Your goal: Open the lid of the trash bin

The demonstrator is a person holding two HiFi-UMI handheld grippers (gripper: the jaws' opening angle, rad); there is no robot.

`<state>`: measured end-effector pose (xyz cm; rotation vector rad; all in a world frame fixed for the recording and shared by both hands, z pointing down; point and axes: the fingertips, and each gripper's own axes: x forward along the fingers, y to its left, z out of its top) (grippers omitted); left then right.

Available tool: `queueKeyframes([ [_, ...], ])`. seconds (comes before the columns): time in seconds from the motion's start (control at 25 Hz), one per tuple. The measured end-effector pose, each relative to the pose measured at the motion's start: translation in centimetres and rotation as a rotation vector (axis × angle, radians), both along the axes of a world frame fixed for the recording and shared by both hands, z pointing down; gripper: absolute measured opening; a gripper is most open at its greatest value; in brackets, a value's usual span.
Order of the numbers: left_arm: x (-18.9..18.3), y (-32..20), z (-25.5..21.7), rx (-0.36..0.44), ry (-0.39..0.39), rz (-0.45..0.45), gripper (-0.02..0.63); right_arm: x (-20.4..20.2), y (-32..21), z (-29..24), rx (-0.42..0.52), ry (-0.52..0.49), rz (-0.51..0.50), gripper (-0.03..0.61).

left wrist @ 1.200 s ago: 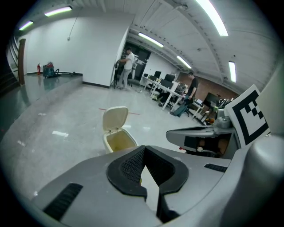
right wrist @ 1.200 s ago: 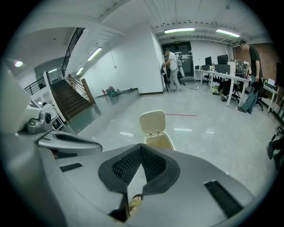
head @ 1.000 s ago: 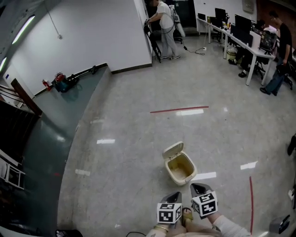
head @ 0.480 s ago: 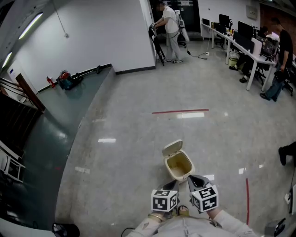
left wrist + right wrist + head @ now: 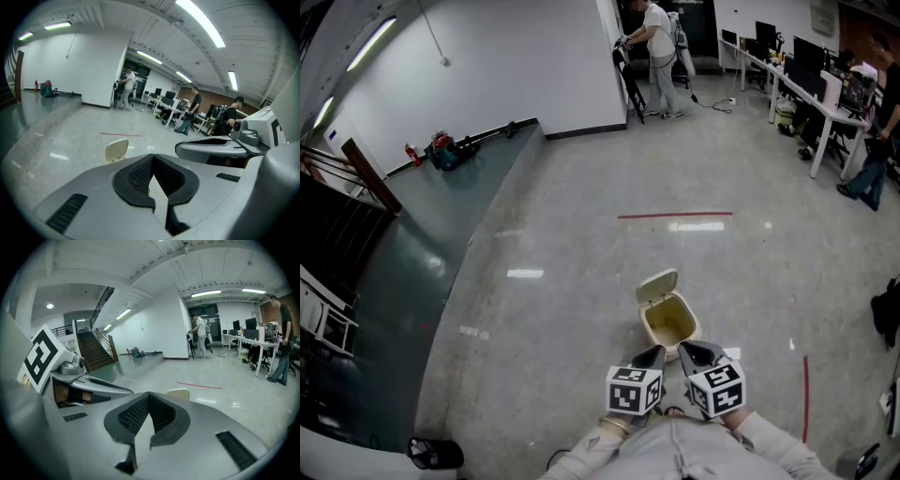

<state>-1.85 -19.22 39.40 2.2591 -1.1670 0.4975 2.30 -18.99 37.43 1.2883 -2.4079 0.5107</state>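
Trash bin (image 5: 668, 326) stands on the floor (image 5: 562, 281) right in front of me. Its lid (image 5: 657, 285) is up, tilted back on the far side, and the beige inside is exposed. My left tool (image 5: 651, 357) and right tool (image 5: 692, 354) hover side by side at the bin's near rim; I can't tell if either touches it. Both tools have their jaws closed together with nothing between them. The raised lid shows just past the jaws in both gripper views. A red tape line (image 5: 675, 215) lies beyond the bin. A person (image 5: 659, 28) stands by the far wall, with desks (image 5: 811, 89) at right.
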Motion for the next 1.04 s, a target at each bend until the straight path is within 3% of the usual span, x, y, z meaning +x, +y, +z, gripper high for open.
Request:
queueKeyframes([
  [1.04, -1.3, -0.8, 0.3, -0.01, 0.026, -0.032, 0.005, -1.0, -0.2, 1.1, -0.02, 0.039, -0.029, -0.002],
])
